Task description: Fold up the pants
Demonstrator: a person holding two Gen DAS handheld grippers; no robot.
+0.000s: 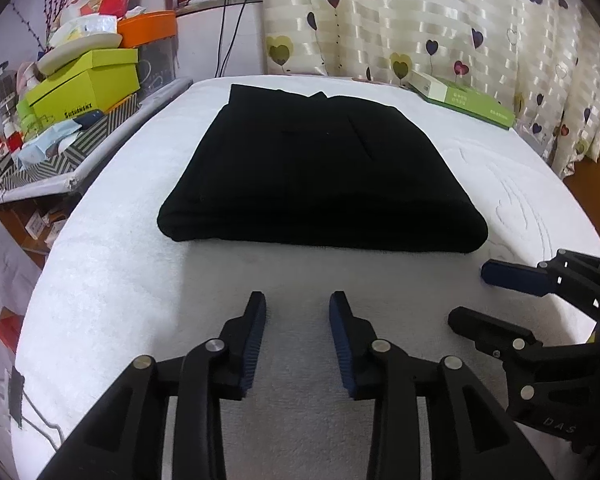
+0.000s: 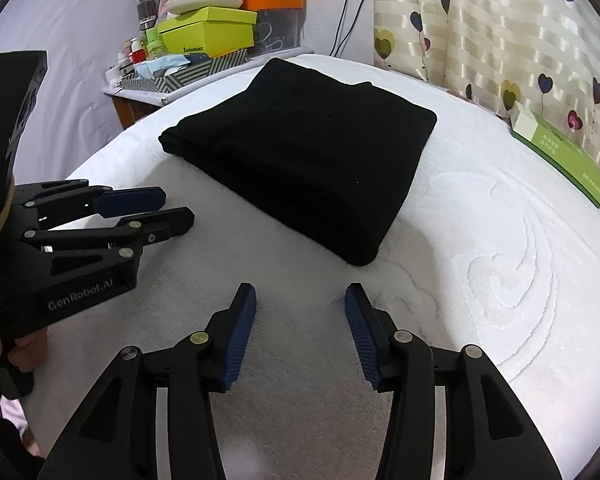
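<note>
at ten o'clock in my left view a side shelf [image 1: 100, 148] carries a striped tray [image 1: 66, 160] heaped with packets and small bottles, and on it a lime-green shoebox [image 1: 88, 80] whose side lettering i can't quite read, topped by a white dish [image 1: 76, 48] and an orange box [image 1: 148, 28]. at two o'clock a flat green-and-white carton [image 1: 466, 102] lies at the bed's far edge before the heart-print curtain [image 1: 460, 20]; its print is too small to read.

the black pants [image 1: 320, 176] sit folded into a thick rectangle at twelve o'clock on the white bedspread [image 1: 140, 300], untouched by either tool.

my left gripper [image 1: 298, 304] has its blue-padded fingers apart, holding nothing, hovering above the bedspread short of the pants. in the right view its body reads "genrobot.ai", a hand [image 2: 4, 354] wrapped round the handle at eight o'clock. my right gripper [image 2: 300, 296] is likewise spread wide and empty, near the pants' closest corner.
</note>
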